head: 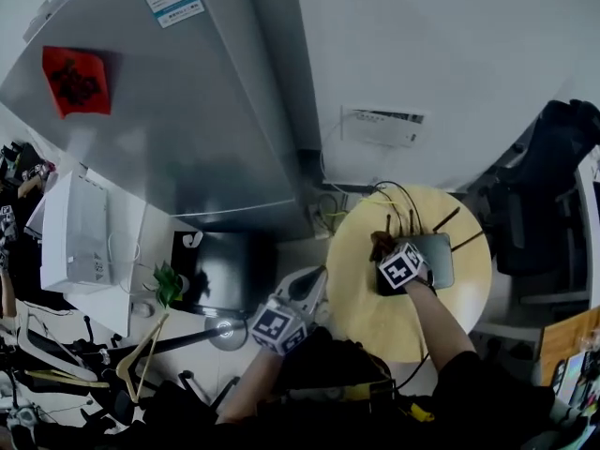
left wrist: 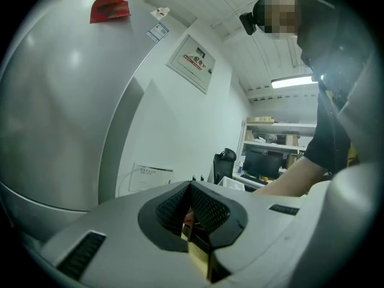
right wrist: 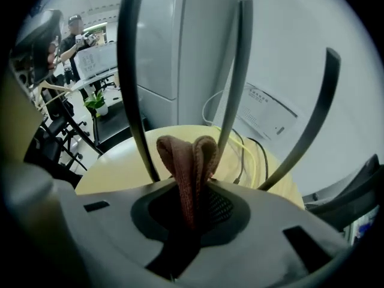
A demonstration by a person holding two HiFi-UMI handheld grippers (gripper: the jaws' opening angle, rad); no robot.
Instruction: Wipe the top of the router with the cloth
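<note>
**Cloth is at the router, wiping stroke in hand**

The router (head: 438, 259) lies on the far part of the round yellow table (head: 366, 298), with its dark antennas (right wrist: 133, 83) standing up at the back edge and cables (right wrist: 255, 156) running behind them. The brown cloth (right wrist: 189, 164) is over the left part of the router's top, just in front of the antennas. I cannot tell whether it really presses on the surface.

The right gripper (head: 382, 251) holds this cloth. Its fingers are clamped on it, and a folded loop of cloth sticks out past the tips. The left gripper (head: 314, 281) hangs beside the table, well apart from the router. Its fingers are together, and I see nothing between them.

I judge that the step in hand is the wiping itself, near its start or on one side of the top. The next move calls for keeping the loop flat on the casing and drawing it across toward the right side. It should pass in front of the antennas so that the cloth does not catch on them.

Behind the table stands a grey refrigerator (head: 187, 111).
</note>
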